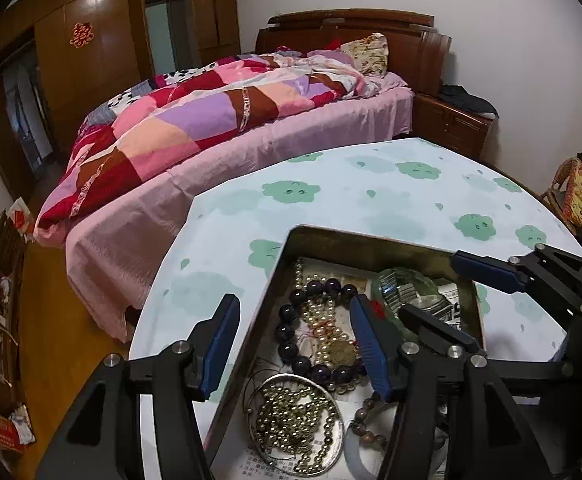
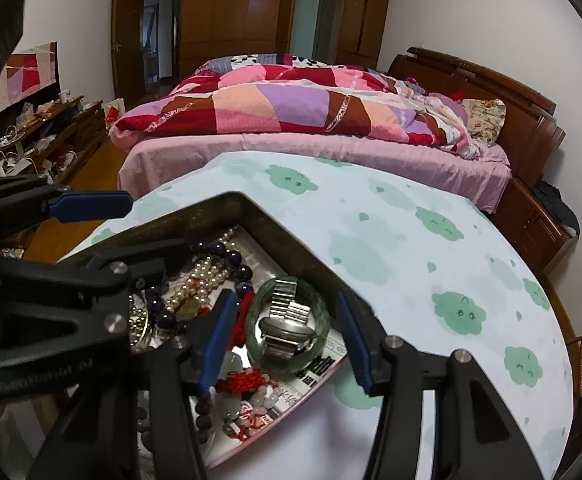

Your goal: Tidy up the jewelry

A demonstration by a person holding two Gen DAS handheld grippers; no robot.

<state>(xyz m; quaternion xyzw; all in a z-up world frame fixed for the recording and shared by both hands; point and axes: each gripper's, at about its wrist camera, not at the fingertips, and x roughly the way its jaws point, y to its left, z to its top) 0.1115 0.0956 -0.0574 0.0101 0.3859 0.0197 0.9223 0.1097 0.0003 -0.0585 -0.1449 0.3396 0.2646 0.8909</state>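
Note:
A metal tin (image 1: 371, 236) (image 2: 211, 205) lined with newspaper stands on the cloud-print table (image 1: 371, 192). It holds a dark purple bead bracelet (image 1: 287, 350), a pearl strand (image 1: 327, 320), gold beads (image 1: 295, 428) and a brown bead bracelet (image 1: 365, 420). My left gripper (image 1: 295, 344) (image 2: 159, 224) is open, straddling the tin's left wall with the purple bracelet between its pads, untouched. My right gripper (image 2: 287, 336) (image 1: 429, 285) is open around a green glass bangle (image 2: 291, 365) with a metal watch (image 2: 287, 320) lying inside it. A red tassel (image 2: 247, 380) lies beside it.
A bed (image 1: 251, 148) with a patchwork quilt runs close behind the table. A wooden nightstand (image 1: 451, 124) stands at the bed's head, a wicker chair (image 1: 579, 196) at the right. A cluttered low cabinet (image 2: 51, 132) lines the left wall. The tablecloth (image 2: 431, 248) to the right of the tin is bare.

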